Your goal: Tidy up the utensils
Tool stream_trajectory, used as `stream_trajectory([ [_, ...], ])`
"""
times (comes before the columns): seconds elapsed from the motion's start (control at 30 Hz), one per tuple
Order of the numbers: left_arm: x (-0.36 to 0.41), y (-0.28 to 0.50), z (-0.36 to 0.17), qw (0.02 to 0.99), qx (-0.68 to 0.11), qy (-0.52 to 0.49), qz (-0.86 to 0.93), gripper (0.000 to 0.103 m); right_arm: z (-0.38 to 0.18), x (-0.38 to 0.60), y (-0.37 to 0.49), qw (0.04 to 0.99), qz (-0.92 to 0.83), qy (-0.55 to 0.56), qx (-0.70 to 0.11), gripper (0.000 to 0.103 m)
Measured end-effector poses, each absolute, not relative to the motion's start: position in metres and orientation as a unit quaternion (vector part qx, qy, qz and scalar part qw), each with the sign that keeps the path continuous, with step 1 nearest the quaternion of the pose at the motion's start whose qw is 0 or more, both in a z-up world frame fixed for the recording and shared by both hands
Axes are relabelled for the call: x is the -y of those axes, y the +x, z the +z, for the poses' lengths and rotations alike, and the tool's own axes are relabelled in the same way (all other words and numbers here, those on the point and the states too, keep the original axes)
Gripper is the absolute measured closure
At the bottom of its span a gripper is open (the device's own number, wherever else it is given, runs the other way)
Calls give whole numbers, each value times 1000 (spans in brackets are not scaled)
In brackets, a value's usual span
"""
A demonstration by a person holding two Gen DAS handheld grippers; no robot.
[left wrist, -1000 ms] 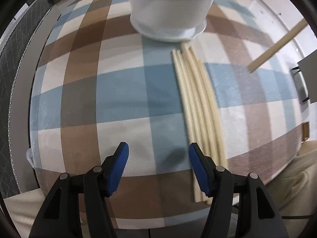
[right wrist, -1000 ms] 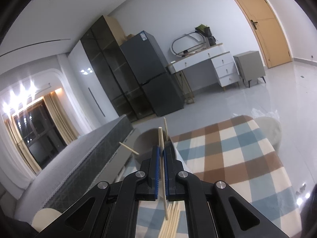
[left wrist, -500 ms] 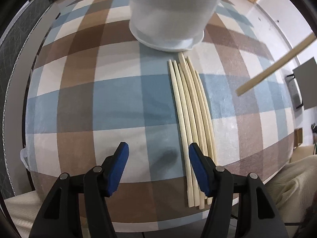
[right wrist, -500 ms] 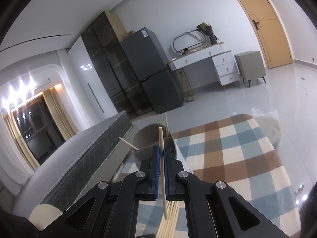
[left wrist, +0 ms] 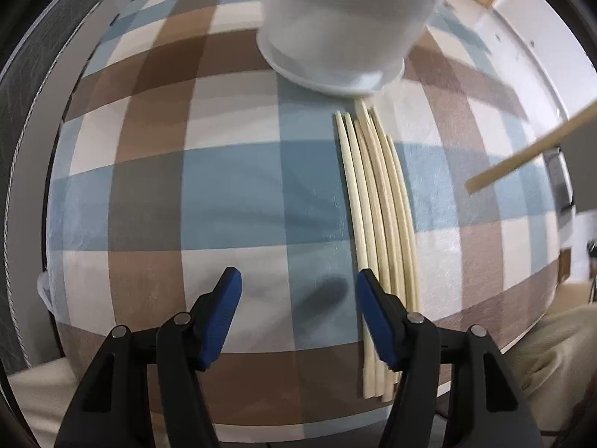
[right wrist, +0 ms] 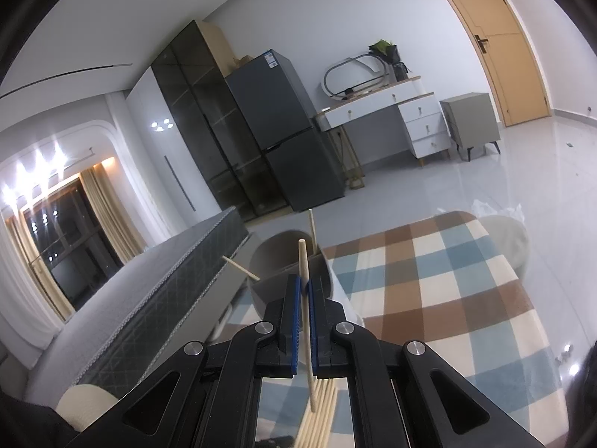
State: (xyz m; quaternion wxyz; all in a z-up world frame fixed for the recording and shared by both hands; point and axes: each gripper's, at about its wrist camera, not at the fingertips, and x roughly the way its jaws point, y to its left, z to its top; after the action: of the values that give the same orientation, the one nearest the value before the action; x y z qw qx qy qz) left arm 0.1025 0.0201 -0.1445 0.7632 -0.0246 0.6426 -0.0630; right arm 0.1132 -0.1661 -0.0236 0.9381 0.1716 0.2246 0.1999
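— Right gripper (right wrist: pixel 303 291) has its blue pads pressed on one chopstick (right wrist: pixel 305 298); the stick stands almost upright between them, one end above the fingers and the other end hanging below.

— And where must it go?

— I think into the holder (right wrist: pixel 287 265), the round container straight ahead of the tool and a little lower. Its mouth is open, and two sticks (right wrist: pixel 312 229) already lean inside, one upright, one tilted to the left. So the held chopstick's long axis already agrees roughly with the opening; the right hand is clearly the nearer one for this.

— What does the other hand do?

— Left gripper (left wrist: pixel 298 313) is spread wide and holds nothing. It hovers above the checked tablecloth (left wrist: pixel 149 186). The bundle of chopsticks (left wrist: pixel 377 224) lies flat just beside its right finger, with the long axis pointing away toward the white holder (left wrist: pixel 343 26); the far tips reach almost to the holder's base.

— Anything in the way?

— The two leaning sticks could catch the new one at the rim, in my judgement. Behind the table are only a fridge (right wrist: pixel 287 130) and a desk (right wrist: pixel 388 112), well apart.
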Motion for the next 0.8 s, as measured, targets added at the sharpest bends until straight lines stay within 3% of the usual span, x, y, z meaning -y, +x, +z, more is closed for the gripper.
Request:
stream_trajectory([
  [0.27,-14,98,-148,758,-646,-9,-85,44,-23,165,113,938,200,174,-225,99],
  [0.37,7,95,-146,754,-653,27,-62,33,-23,165,113,938,199,174,-225,99],
  [0.57,6,109,-146,740,-669,13,-57,33,-23,165,113,938,200,175,-224,99],
  [0.67,10,118,-147,740,-670,24,-45,25,-23,165,113,938,200,174,-224,99],
  [0.8,14,134,-149,738,-673,25,-40,24,-23,166,114,938,200,176,-224,99],
])
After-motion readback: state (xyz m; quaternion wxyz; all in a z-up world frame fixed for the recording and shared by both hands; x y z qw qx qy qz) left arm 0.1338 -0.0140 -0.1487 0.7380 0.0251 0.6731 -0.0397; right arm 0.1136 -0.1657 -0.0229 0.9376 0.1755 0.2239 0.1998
